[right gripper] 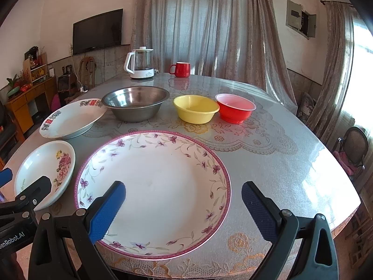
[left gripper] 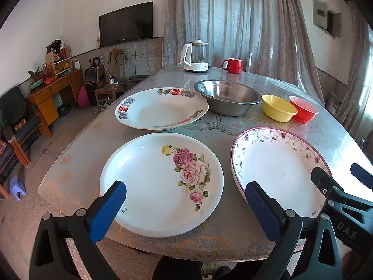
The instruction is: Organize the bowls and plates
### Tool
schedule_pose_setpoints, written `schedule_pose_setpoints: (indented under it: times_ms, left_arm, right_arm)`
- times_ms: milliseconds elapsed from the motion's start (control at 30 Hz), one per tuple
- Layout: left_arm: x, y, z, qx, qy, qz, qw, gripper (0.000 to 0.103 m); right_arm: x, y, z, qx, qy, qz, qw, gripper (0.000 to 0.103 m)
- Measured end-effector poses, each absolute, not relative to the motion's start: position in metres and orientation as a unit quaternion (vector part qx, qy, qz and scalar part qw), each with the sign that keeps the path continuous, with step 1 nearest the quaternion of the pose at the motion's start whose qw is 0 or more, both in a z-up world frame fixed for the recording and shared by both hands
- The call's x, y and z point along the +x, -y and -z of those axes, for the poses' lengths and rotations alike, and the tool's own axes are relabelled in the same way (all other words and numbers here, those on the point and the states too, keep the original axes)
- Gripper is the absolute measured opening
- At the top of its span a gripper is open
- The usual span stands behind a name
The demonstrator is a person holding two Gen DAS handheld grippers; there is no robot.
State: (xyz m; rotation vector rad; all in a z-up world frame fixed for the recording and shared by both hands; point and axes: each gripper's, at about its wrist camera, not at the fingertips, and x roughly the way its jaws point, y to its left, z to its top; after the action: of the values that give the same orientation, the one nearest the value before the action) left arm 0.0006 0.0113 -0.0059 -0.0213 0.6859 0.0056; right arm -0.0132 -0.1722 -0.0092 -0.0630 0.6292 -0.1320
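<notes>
- The left gripper [left gripper: 185, 192] hangs above the near table edge, jaws spread wide and holding nothing; its blue pads frame the rose plate [left gripper: 160, 184]
- The right gripper [right gripper: 183, 192] is likewise wide open and empty, over the purple-rimmed plate [right gripper: 152, 193]
- The rose plate and the purple-rimmed plate lie side by side at the near edge of the table [right gripper: 291, 163], close but apart
- Behind the rose plate sits a third plate with red characters [left gripper: 162, 108], its far rim just beside the steel bowl [left gripper: 228, 96]
- Right of the steel bowl, the yellow bowl [right gripper: 195, 108] and the red bowl [right gripper: 235, 107] stand in a row, rims about touching
- At the far edge stand a white kettle [right gripper: 141, 64] and a red mug [right gripper: 180, 69]
- All plates and bowls sit upright, none stacked
</notes>
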Motion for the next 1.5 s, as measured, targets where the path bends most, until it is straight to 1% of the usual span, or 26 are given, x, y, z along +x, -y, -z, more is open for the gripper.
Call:
schedule_pose_setpoints:
  times_ms: [600, 1500]
  left_arm:
    - [0.012, -0.005, 0.007, -0.011, -0.343, 0.006, 0.939, 0.103]
    - [0.016, -0.002, 0.018, -0.005, -0.365, 0.011, 0.931, 0.103]
  right_arm:
    - [-0.007, 0.17, 0.007, -0.042, -0.296, 0.058, 0.953, 0.102]
    - [0.0, 0.18, 0.025, -0.031, -0.319, 0.049, 0.946, 0.102]
